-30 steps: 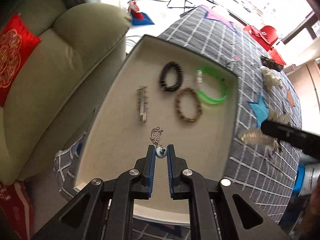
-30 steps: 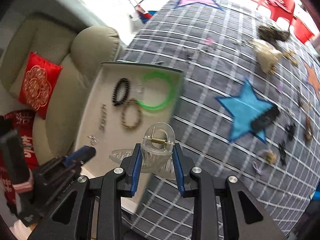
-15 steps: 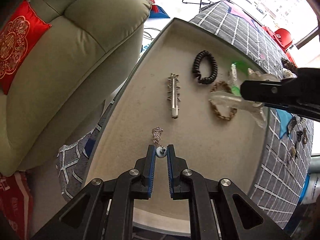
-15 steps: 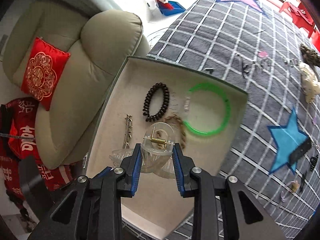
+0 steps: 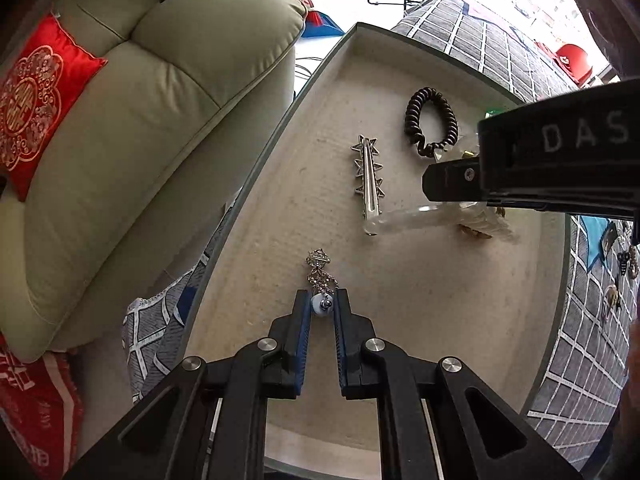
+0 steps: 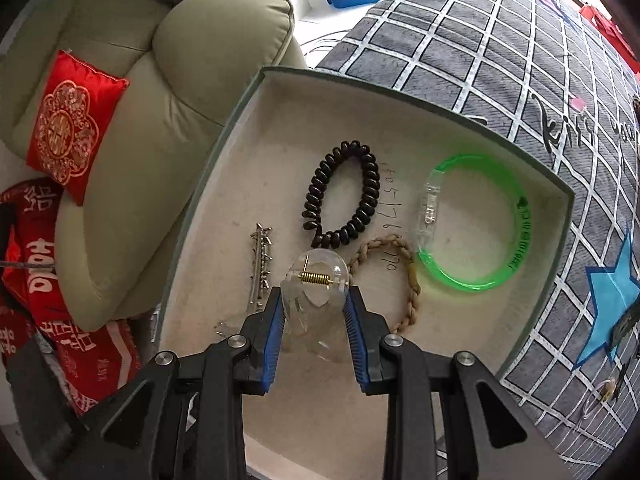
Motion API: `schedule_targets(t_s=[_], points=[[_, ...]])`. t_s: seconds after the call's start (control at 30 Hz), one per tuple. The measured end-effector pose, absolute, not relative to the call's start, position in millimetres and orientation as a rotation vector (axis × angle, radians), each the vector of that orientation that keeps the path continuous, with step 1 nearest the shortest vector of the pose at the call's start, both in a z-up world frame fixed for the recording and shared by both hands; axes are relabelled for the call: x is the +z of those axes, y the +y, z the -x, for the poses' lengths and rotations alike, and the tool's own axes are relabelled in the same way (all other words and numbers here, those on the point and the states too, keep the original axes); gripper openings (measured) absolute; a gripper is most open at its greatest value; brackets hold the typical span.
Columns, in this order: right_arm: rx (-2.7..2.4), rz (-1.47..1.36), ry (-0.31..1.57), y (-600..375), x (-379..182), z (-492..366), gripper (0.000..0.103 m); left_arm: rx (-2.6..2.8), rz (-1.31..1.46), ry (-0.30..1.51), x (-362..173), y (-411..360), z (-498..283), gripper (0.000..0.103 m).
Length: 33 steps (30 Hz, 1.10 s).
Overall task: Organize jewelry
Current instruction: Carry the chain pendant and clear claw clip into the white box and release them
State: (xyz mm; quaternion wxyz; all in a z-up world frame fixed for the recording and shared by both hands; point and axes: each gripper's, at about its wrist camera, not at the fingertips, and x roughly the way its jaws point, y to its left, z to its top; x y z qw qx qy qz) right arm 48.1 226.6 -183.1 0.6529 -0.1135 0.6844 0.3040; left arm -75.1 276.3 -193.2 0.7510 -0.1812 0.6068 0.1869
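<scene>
The left gripper (image 5: 321, 305) is pinching a small earring (image 5: 320, 280) by its bead just above the tray (image 5: 280, 184); it looks light and delicate, so the bead seems the safest hold. The right gripper (image 6: 315, 307) is clamping a clear hair claw (image 6: 316, 280) over the tray, stiff and probably slippery. The claw's teeth are hard to see, and the right gripper is hiding the green bangle (image 6: 516, 256) in the left view.
</scene>
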Motion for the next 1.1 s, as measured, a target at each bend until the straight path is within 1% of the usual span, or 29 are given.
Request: schedule_targets(t_s=[0.13,0.4,0.43,0.5,0.57,0.73,0.77,0.8,0.83,0.87,0.93,1.1], points=[[0.68,0.288,1.546,226.7,-186.2,-45.9,0.032,0.416,0.387,1.329,-191.2,273.0,75.9,0.014],[0.711,0.254,1.579,224.2,-189.4,-48.7,0.034,0.433,0.346,1.353,-189.4,264.3,72.8,0.014],[0.715,0.245,1.582,220.4,-187.7,-50.0,0.036,0.435,0.344,1.355,-189.0,263.3,72.8,0.014],[0.722,0.222,1.579,214.5,-182.2,-52.3,0.049,0.437,0.341,1.357,-188.6,261.7,73.6,0.014],[0.73,0.201,1.562,208.2,-173.2,-54.3,0.056,0.439,0.334,1.359,-186.3,260.3,74.0,0.014],[0.72,0.16,1.538,187.5,-155.1,-59.0,0.057,0.43,0.299,1.356,-179.2,254.4,72.9,0.014],[0.713,0.15,1.533,181.7,-151.3,-59.3,0.057,0.428,0.295,1.359,-178.3,253.6,72.6,0.029],[0.705,0.142,1.529,175.3,-148.0,-59.0,0.057,0.429,0.292,1.36,-176.9,251.8,72.5,0.048],[0.695,0.134,1.527,168.4,-145.1,-58.7,0.057,0.438,0.288,1.351,-174.6,250.7,73.0,0.086],[0.687,0.127,1.525,162.7,-143.3,-58.6,0.057,0.458,0.277,1.326,-170.0,249.5,74.3,0.099],[0.671,0.112,1.524,150.4,-140.0,-57.2,0.057,0.467,0.256,1.295,-161.5,246.3,74.9,0.099],[0.628,0.08,1.528,122.4,-135.0,-51.5,0.057,0.452,0.237,1.319,-157.6,240.4,70.9,0.099]])
